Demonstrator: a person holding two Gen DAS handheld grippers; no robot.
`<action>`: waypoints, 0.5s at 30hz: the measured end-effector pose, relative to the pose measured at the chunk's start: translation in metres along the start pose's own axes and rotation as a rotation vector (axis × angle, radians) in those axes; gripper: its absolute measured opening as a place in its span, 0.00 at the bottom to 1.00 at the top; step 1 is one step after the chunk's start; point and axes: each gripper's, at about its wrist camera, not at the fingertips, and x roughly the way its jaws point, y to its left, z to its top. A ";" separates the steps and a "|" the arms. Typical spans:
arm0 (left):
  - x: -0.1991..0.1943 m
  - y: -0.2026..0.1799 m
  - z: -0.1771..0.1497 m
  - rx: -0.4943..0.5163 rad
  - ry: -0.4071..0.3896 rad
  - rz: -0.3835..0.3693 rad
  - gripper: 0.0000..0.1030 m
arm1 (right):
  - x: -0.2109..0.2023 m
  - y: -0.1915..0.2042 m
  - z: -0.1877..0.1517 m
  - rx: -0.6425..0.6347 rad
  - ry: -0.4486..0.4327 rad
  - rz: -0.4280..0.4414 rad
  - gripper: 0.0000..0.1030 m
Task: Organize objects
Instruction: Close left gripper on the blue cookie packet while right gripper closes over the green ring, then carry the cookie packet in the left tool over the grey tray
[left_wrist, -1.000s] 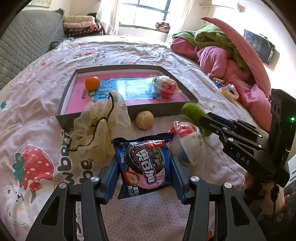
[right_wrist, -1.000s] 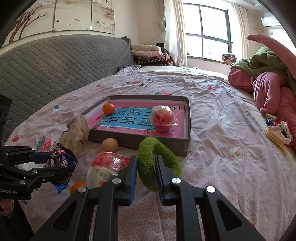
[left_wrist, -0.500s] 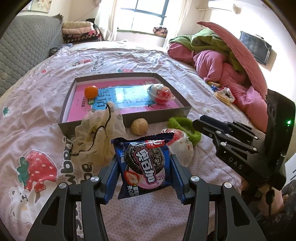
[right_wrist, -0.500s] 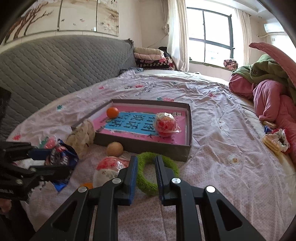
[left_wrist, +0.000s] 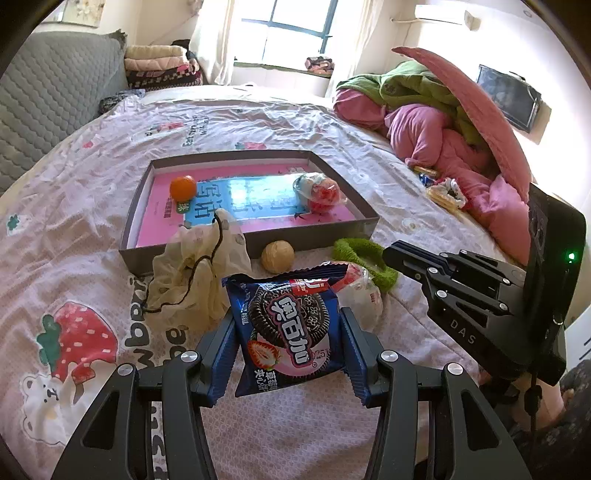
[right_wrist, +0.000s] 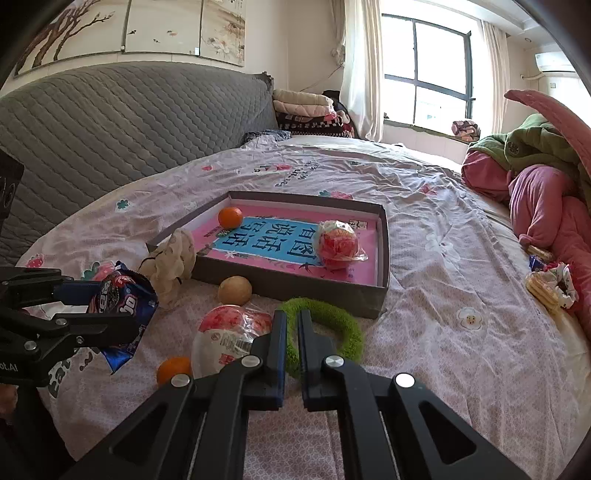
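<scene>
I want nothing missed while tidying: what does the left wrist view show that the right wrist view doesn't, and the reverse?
Only the left wrist view: the dark screen on the wall.
Only the right wrist view: a loose orange on the bedsheet, beside the wrapped bun.
Both: the tray, cookie packet, green ring and brown ball.

A sunlit window (right_wrist: 424, 74) with pale curtains at twelve o'clock; grey quilted headboard (right_wrist: 110, 129) at ten; piled pink and green bedding (left_wrist: 443, 122) at two.
</scene>
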 end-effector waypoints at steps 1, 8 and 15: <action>-0.001 0.000 0.000 0.000 -0.003 0.001 0.52 | 0.000 0.000 0.000 0.002 -0.001 0.000 0.06; -0.009 -0.002 0.005 0.002 -0.023 -0.002 0.52 | -0.002 0.000 0.002 0.003 -0.008 0.002 0.06; -0.017 -0.002 0.010 0.002 -0.042 0.001 0.52 | -0.002 0.001 0.003 0.005 -0.009 0.005 0.06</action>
